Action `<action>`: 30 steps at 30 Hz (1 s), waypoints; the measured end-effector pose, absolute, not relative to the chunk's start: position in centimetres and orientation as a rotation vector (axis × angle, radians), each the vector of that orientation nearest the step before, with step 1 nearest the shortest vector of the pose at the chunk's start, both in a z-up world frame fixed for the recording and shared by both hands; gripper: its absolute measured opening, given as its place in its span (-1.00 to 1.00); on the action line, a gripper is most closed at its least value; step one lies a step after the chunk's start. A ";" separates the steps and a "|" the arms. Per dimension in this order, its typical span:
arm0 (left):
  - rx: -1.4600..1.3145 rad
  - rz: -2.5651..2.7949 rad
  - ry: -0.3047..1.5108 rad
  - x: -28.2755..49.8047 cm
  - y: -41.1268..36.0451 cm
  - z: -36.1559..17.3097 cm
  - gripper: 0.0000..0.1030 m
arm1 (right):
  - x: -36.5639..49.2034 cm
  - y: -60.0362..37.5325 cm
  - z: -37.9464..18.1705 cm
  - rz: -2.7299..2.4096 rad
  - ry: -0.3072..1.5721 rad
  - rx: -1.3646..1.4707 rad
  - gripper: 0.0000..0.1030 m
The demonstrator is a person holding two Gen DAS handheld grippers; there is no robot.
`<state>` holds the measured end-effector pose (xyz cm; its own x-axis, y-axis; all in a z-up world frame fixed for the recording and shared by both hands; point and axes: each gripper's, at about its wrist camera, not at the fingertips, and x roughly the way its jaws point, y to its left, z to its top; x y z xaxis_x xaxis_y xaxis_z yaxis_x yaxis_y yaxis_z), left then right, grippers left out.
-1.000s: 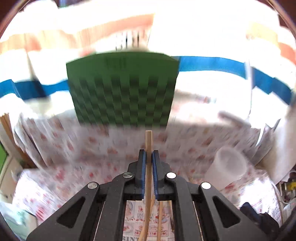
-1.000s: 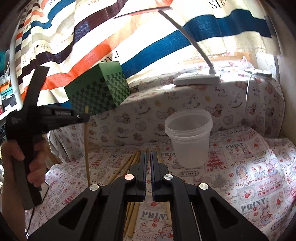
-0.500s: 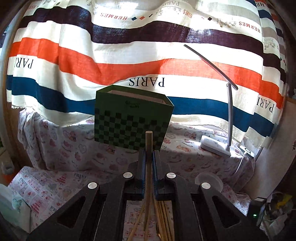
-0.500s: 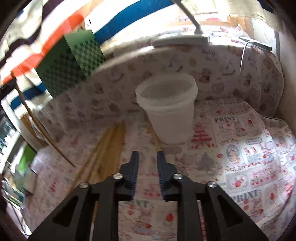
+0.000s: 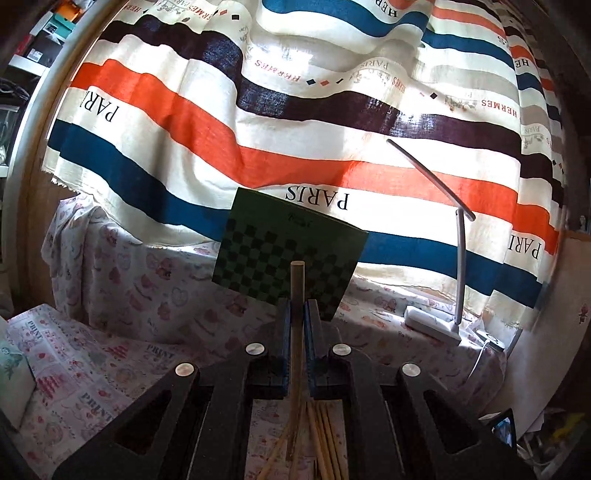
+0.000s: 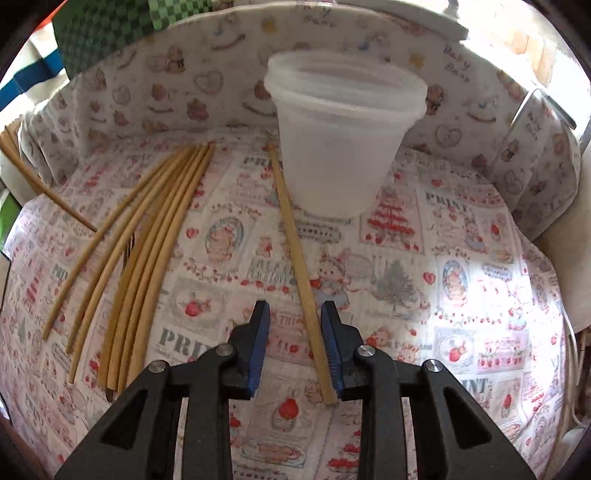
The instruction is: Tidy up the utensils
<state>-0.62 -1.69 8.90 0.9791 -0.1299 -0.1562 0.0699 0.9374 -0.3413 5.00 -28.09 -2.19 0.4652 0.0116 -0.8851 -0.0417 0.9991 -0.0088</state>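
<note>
My left gripper [image 5: 296, 310] is shut on a wooden chopstick [image 5: 296, 295] that stands upright between the pads, held high above the table. Several loose chopsticks [image 5: 325, 435] lie below it. In the right wrist view my right gripper [image 6: 295, 325] is open, low over the table, its jaws either side of a single chopstick [image 6: 295, 251] that lies beside a clear plastic cup [image 6: 340, 136]. A bundle of several chopsticks [image 6: 147, 236] lies to the left. The chopstick held by the left gripper [image 6: 40, 184] shows at the far left.
A green checkered box [image 5: 291, 254] stands on the covered ledge at the back; it also shows in the right wrist view [image 6: 122, 29]. A white desk lamp [image 5: 436, 321] stands at the right. A striped cloth [image 5: 295, 129] hangs behind. The table has a printed cloth [image 6: 461, 295].
My right gripper has opened, tilted down and lowered around the single chopstick by the cup. My left gripper has lifted higher with its chopstick, and its view has swung up.
</note>
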 end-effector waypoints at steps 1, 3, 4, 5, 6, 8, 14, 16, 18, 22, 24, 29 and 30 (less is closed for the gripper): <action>-0.351 -0.109 0.186 -0.4 -1.5 8.6 -0.89 | 5.1 -28.3 -2.3 0.034 1.085 -0.020 -0.40; -0.345 -0.093 0.209 0.0 -1.5 8.1 -0.89 | 5.0 -28.8 -2.4 0.025 1.072 -0.014 -0.72; -0.339 -0.082 0.207 0.0 -1.5 8.0 -0.89 | 5.1 -28.7 -2.5 0.015 1.063 -0.021 -0.81; -0.336 -0.076 0.207 -0.1 -1.5 7.9 -0.89 | 5.1 -28.5 -2.4 0.019 1.056 -0.027 -0.81; -0.342 -0.078 0.209 -0.2 -1.3 8.0 -0.89 | 5.2 -28.5 -2.5 0.023 1.049 -0.028 -0.82; -0.355 -0.100 0.220 -0.3 -1.1 8.1 -0.89 | 5.0 -28.1 -2.0 0.022 1.001 -0.025 -0.82; -0.313 -0.119 0.269 -0.4 -1.5 8.9 -0.89 | 1.1 -28.1 3.4 0.058 0.613 0.029 -0.84; -0.317 -0.153 0.288 -0.4 -1.4 9.1 -0.89 | -0.5 -28.3 4.9 0.064 0.476 0.057 -0.84; -0.304 -0.197 0.306 -0.2 -1.2 9.4 -0.89 | -1.9 -28.8 6.0 0.080 0.367 0.106 -0.85; -0.338 -0.253 0.338 0.6 -0.2 9.2 -0.89 | -4.0 -30.0 7.9 0.095 0.223 0.175 -0.86; -0.360 -0.262 0.342 0.8 0.4 9.0 -0.89 | -5.0 -30.4 8.6 0.111 0.192 0.206 -0.86; -0.357 -0.276 0.336 0.8 0.4 9.0 -0.89 | -5.4 -30.9 8.9 0.125 0.179 0.245 -0.86; -0.347 -0.283 0.332 0.7 0.2 9.1 -0.89 | -5.6 -31.1 8.8 0.133 0.176 0.250 -0.86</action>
